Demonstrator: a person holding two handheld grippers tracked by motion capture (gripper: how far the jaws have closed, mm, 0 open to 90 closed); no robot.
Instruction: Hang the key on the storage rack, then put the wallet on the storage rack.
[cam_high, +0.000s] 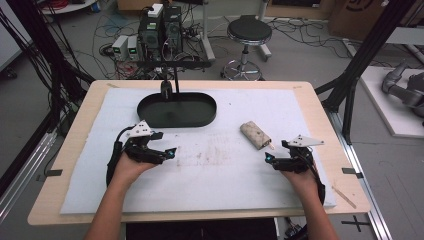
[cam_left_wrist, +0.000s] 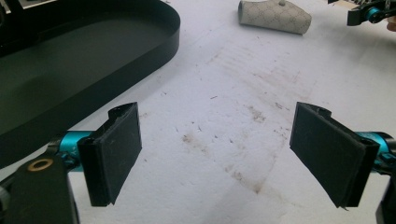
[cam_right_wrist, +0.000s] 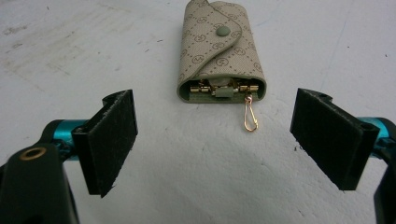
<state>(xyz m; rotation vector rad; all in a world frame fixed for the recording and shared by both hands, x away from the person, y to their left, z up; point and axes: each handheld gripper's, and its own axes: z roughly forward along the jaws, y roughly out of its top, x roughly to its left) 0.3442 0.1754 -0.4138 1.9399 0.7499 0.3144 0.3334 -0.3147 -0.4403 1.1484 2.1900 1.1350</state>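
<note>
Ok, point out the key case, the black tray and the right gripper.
key case (cam_right_wrist: 219, 51), right gripper view, on its snapped flap.
black tray (cam_high: 176, 118), high view, on its near wall.
right gripper (cam_right_wrist: 212, 142), right gripper view, midway between its fingertips.

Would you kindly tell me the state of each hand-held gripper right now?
Left hand-held gripper: open, holding nothing.
Right hand-held gripper: open, holding nothing, facing the beige patterned fabric key case.

Left gripper (cam_high: 171, 151): black frame, grey three-cornered plate on top, black cable trailing along forearm. Right gripper (cam_high: 268, 157): same build. Jaws: flat black pads on teal mounts; brass-ringed hole seen beside left pad. Forearms bare, no sleeves.
</note>
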